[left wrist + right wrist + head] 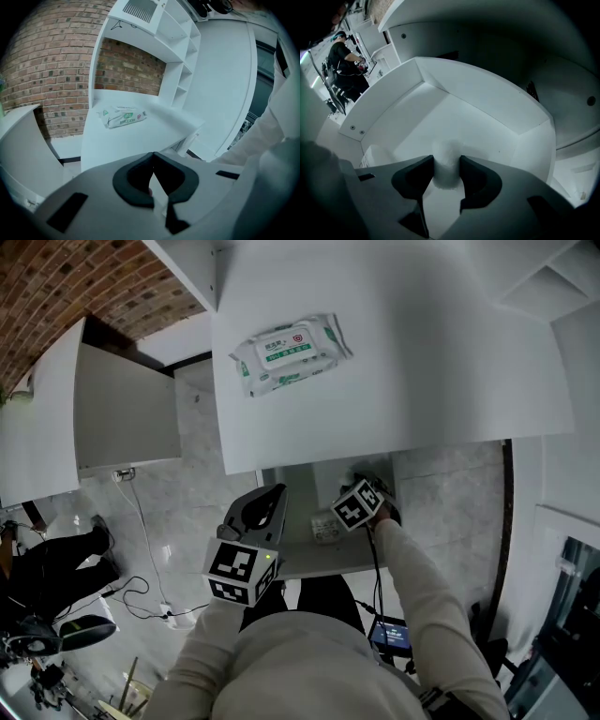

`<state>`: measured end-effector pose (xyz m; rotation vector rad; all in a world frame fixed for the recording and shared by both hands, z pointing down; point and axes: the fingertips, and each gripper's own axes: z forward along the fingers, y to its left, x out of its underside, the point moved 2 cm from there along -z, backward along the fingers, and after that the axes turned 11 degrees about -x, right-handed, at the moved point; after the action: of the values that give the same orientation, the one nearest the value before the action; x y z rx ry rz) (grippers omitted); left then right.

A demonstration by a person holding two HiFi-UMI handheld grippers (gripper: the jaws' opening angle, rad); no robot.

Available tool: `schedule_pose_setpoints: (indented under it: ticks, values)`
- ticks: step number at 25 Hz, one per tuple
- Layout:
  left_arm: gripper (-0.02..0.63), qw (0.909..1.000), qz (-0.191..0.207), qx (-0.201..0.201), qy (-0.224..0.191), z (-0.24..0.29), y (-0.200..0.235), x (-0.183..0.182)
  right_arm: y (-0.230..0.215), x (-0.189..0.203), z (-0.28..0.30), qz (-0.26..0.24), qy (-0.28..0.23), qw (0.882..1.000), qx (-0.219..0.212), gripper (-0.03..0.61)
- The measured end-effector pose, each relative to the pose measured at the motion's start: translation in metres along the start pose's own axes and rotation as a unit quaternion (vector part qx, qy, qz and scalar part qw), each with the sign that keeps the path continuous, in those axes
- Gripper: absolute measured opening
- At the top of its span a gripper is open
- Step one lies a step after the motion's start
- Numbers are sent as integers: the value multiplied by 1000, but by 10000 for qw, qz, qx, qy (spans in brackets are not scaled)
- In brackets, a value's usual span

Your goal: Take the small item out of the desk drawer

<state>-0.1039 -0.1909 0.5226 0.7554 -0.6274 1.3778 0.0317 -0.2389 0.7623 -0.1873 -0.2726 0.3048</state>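
While being squeezed by the right gripper [447, 165] inside the open drawer [497, 117], possibly slipping free or catching on the drawer wall during lifting: small white item [446, 151], soft-looking. Hanging shut and empty outside: left gripper [152, 178]. Lying on the white desk [422, 362]: wipes pack [291, 352]. Bordering: brick wall [66, 287], pale floor [197, 427] with cables [142, 521] trailing.

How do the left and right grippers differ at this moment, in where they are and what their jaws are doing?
The right gripper reaches inside the open drawer. The left gripper is outside it, facing the desk top. The right gripper's jaws are shut on a small white item, while the left gripper's jaws are shut together on nothing. Both carry a marker cube.
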Motion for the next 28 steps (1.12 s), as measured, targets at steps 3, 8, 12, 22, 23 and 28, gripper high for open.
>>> schedule_pose_setpoints:
  ticks: [3, 8, 12, 22, 23, 28]
  values:
    - [17, 10000, 9, 10, -28, 0, -1, -2, 1, 0, 1, -147, 65, 9999, 3, 198]
    - [17, 10000, 43, 46, -43, -2, -2, -3, 5, -3, -10, -45, -111, 9999, -80, 193]
    - [17, 9998, 99, 146, -90, -4, -6, -6, 6, -16, -32, 179, -499, 9986, -49, 193]
    - [17, 9981, 292, 428, -329, -10, -22, -19, 15, -34, -100, 780, -1465, 9861, -63, 193]
    - [17, 9979, 306, 457, -348, -11, -23, -20, 15, -36, -108, 849, -1564, 9840, -45, 193]
    - [17, 9967, 337, 614, -398, -16, -25, -22, 22, -42, -148, 1148, -2084, 9712, 133, 193]
